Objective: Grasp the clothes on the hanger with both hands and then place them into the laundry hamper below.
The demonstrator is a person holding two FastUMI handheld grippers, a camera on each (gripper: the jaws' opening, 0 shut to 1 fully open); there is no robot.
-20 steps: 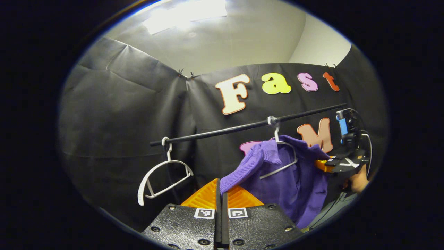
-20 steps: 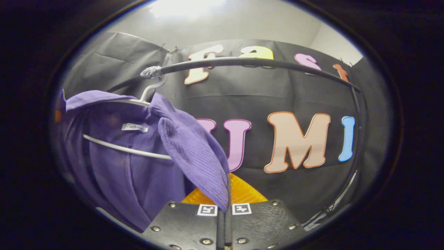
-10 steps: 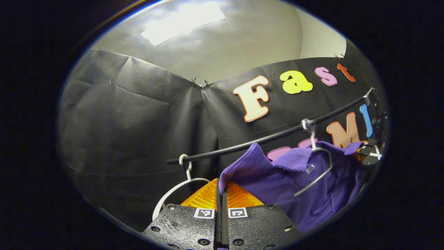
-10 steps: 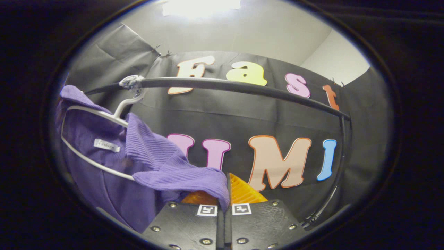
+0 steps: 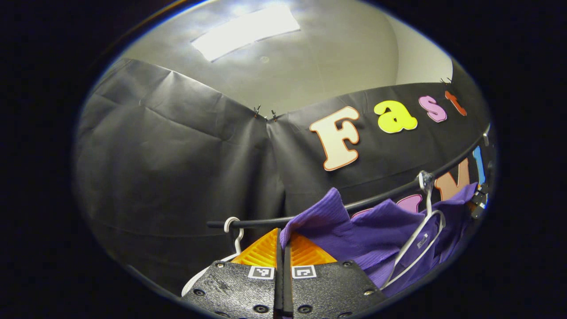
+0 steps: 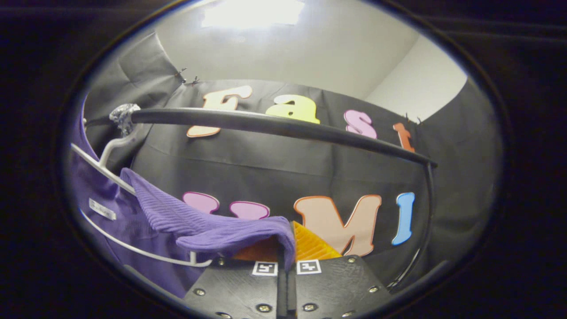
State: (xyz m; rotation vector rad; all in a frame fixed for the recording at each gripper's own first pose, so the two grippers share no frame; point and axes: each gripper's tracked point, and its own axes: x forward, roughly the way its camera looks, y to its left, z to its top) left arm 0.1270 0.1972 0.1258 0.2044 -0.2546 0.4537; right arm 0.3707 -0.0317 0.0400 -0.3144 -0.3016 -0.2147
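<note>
- Purple ribbed knit, soft and creased, makes up the garment; in the left gripper view it drapes in folds to the right of the fingers, with one corner standing up in a peak.
- The left gripper is clenched on an edge of that knit: its two ridged fingers meet with only a thin seam between them, and the cloth runs into that seam.
- In the right gripper view the same garment stretches from the far left in a flat ribbed band across to the fingers, where its rolled hem folds down into the pinch.
- The right gripper is likewise clamped on the cloth, its ridged pads pressed together on the hem.
- A thin white wire hanger is partly inside the garment at the left of the right gripper view, its lower bar curving under the cloth; a small pale label is sewn to the cloth beside it.
- The hanger's hook, wrapped in something crinkled and silvery, sits over a smooth black rail that arcs across the booth.
- In the left gripper view a second white hanger, thicker and of plastic, hangs bare from the rail's left end, just behind the gripper's textured black body.
- Beyond the rail is wrinkled black cloth wall, and above it a pale ceiling with a bright rectangular light panel.
</note>
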